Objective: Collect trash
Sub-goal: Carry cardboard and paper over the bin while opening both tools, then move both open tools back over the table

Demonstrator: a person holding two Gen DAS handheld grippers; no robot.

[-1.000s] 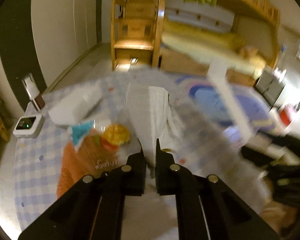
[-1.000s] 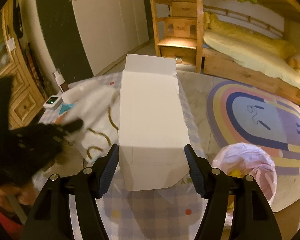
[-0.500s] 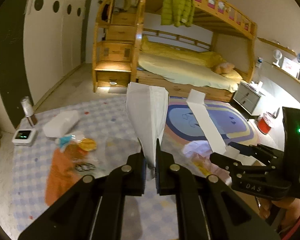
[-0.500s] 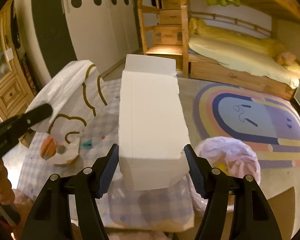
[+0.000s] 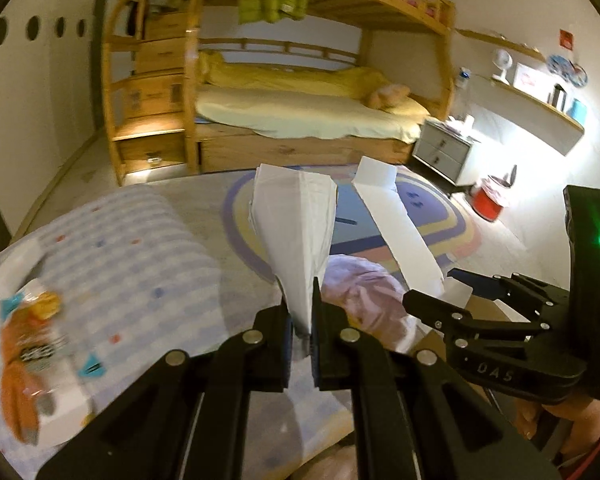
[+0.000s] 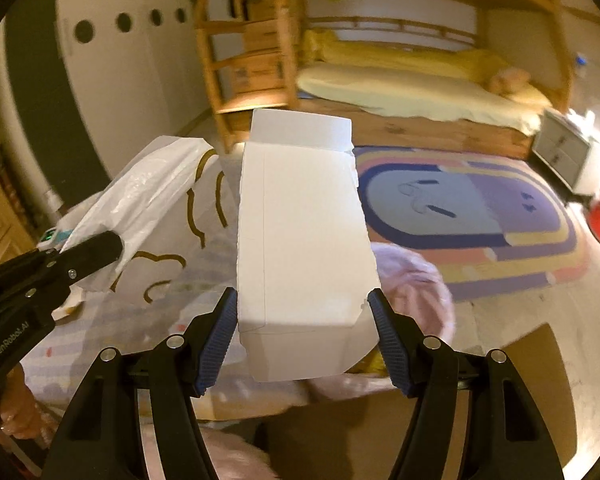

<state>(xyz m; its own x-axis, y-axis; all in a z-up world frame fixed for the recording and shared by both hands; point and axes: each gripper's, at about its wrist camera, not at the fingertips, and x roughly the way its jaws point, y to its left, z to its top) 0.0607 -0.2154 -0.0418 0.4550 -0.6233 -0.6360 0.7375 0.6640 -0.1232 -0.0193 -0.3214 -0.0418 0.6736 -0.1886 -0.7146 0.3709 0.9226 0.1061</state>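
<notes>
Above the pink-lined bin at four o'clock, the right gripper clamps a white carton and the left gripper pinches a plastic bag (carrying stage), both awaiting release over the opening.

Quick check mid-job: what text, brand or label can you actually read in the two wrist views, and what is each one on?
"DAS": right gripper body, left wrist view.
"GenRobot.AI": left gripper body, right wrist view.
Orange snack packet on the table: dark print, too blurred.
White carton and white plastic bag: no readable words.
</notes>
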